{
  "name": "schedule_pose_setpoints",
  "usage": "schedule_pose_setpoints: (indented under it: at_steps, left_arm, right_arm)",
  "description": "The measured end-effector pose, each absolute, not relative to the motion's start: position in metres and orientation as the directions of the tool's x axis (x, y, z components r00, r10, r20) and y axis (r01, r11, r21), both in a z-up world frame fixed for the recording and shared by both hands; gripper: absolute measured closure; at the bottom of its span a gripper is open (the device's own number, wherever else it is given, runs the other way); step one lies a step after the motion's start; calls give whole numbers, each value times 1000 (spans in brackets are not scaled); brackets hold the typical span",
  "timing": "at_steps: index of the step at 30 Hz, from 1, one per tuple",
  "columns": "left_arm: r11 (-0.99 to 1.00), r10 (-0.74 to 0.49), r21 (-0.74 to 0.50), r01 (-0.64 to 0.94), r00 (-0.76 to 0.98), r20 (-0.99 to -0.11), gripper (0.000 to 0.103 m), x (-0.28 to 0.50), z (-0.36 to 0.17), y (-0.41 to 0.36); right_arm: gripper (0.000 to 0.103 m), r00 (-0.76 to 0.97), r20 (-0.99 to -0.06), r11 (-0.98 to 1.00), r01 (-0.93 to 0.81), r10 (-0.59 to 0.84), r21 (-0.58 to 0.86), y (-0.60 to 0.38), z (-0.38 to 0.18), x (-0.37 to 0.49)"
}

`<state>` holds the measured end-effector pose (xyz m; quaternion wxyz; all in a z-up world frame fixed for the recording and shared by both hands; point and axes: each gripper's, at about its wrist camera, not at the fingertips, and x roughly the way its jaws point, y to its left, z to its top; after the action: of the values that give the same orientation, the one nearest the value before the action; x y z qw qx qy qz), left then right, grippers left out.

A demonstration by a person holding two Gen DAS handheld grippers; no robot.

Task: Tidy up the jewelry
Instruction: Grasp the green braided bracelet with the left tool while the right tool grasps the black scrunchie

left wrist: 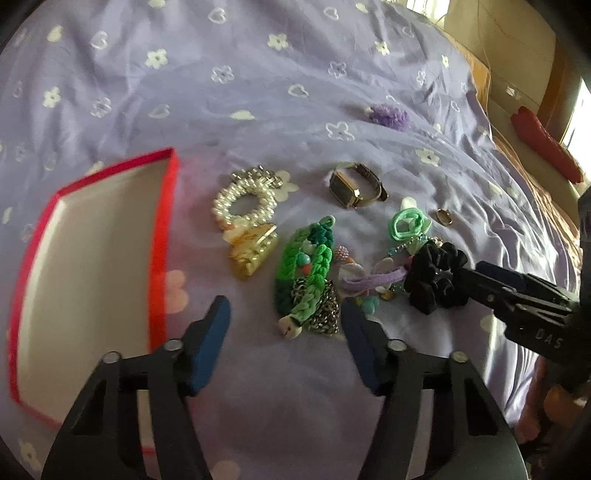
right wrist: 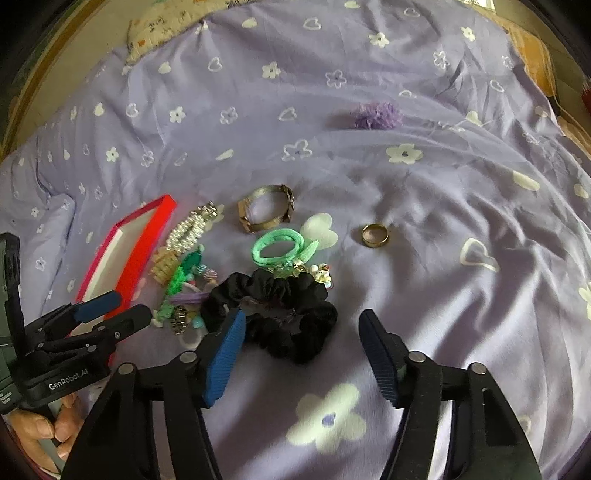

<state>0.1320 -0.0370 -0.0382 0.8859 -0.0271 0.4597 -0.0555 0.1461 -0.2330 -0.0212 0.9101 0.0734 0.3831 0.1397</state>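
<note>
A jewelry pile lies on a lilac flowered bedsheet [left wrist: 258,92]. It holds a pearl bracelet [left wrist: 242,197], a gold hair claw [left wrist: 253,251], a green braided bracelet [left wrist: 303,273], a gold watch [left wrist: 356,186], a mint hair tie [right wrist: 282,245], a gold ring [right wrist: 375,235] and a black scrunchie [right wrist: 280,314]. An open red-edged box [left wrist: 85,258] lies to the left. My left gripper [left wrist: 286,332] is open just before the green bracelet. My right gripper [right wrist: 301,350] is open, its left finger touching the scrunchie's near edge.
A purple fluffy hair tie [right wrist: 375,115] lies apart, farther back on the sheet. A wooden bed frame and a red object [left wrist: 546,144] stand at the far right. A patterned pillow [right wrist: 162,26] shows at the sheet's back edge.
</note>
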Motion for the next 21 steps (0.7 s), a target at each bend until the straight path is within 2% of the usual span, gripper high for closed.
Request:
schedule_pose_setpoints:
  at_steps: [4,7,8,10,11,12,21]
  left_arm:
    - [990,-141,-114,84,542,-828,59,146,-49,-39]
    - [985,-170,-134,105,530,-831,68,152,-53,-42]
    - [983,-183,-144,115,527,-830,75,153,-53,-43]
    - [983,-181,-140,116,534,-826,81,152,-52,-43]
    - [982,-187,-147,117,536,-823,90,151,-51,-42]
    - [980,-200,-160,121,535,-821,94,151,-50,-41]
    - [976,-216,-191,106,585,-782,94,124,-25,-22]
  right_arm:
    - [60,652,-689,948,-187,316,258,-231,-30,155]
    - [78,651,-692,949,-176,312,263,-232,-34,157]
    - [86,651,-691,948,-172,313,268,-232,-35,157]
    - [92,652,-687,945,-166,320,283,-235,-36,156]
    - [94,654,-683,942,-164,325,291,-236,-36,155]
    - [94,658,-678,941,-163,329,298,-237,-35,153]
    - [96,693,-619,923,-199,370,329,-232,-9,132]
